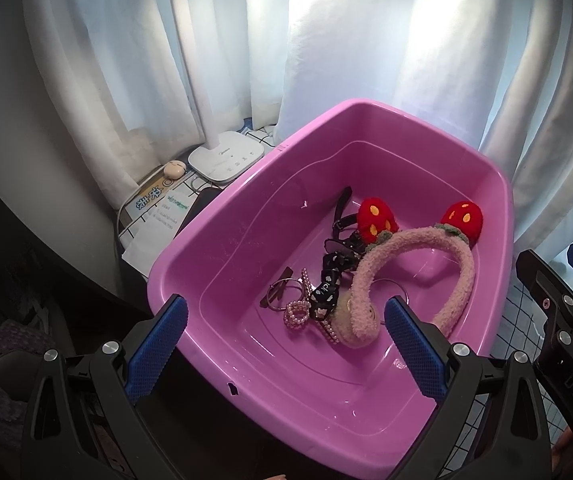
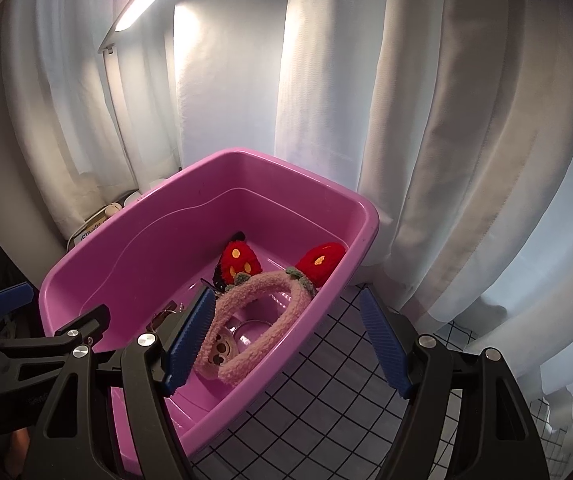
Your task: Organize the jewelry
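Observation:
A pink plastic tub holds the jewelry; it also shows in the right wrist view. Inside lie a fuzzy pink headband with two red strawberries, a black patterned strap, a pearl bracelet and metal rings. My left gripper is open and empty above the tub's near side. My right gripper is open and empty over the tub's right rim, one finger inside next to the headband.
A white desk lamp stands behind the tub at the left, with a small cream case and papers beside it. White curtains hang close behind. A grid-patterned cloth covers the table right of the tub.

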`<act>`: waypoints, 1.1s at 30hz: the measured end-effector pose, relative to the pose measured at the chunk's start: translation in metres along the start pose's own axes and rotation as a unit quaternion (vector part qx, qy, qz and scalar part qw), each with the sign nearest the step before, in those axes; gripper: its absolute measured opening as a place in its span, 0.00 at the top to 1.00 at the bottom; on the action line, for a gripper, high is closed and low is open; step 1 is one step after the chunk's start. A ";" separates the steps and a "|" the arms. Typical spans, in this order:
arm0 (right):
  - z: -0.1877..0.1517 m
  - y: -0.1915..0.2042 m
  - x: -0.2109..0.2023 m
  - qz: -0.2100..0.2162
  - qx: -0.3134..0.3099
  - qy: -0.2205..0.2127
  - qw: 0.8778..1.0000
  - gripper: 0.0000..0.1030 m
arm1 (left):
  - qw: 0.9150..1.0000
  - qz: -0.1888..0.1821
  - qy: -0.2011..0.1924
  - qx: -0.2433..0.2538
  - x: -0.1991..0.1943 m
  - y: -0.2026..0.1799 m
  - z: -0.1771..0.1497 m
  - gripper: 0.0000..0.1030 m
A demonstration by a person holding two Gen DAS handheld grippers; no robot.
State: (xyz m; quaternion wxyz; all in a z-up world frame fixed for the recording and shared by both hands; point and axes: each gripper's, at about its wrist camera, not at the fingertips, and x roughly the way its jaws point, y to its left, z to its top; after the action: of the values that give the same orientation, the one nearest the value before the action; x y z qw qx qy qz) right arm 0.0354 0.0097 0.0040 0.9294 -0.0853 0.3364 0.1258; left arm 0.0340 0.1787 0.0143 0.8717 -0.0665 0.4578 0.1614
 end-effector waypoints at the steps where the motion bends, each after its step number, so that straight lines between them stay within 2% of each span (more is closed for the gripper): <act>1: -0.001 -0.001 -0.001 -0.001 0.001 0.000 1.000 0.31 | 1.000 -0.002 -0.001 0.002 -0.001 0.000 0.000 0.06; 33: -0.018 -0.030 -0.014 -0.030 0.041 0.004 0.999 0.31 | 0.999 -0.010 -0.013 0.031 -0.009 -0.029 0.002 0.06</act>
State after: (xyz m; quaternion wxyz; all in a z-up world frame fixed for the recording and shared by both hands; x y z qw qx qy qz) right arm 0.0229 -0.0262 0.0023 0.9341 -0.0580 0.3422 0.0841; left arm 0.0404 0.1501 0.0221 0.8809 -0.0418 0.4505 0.1390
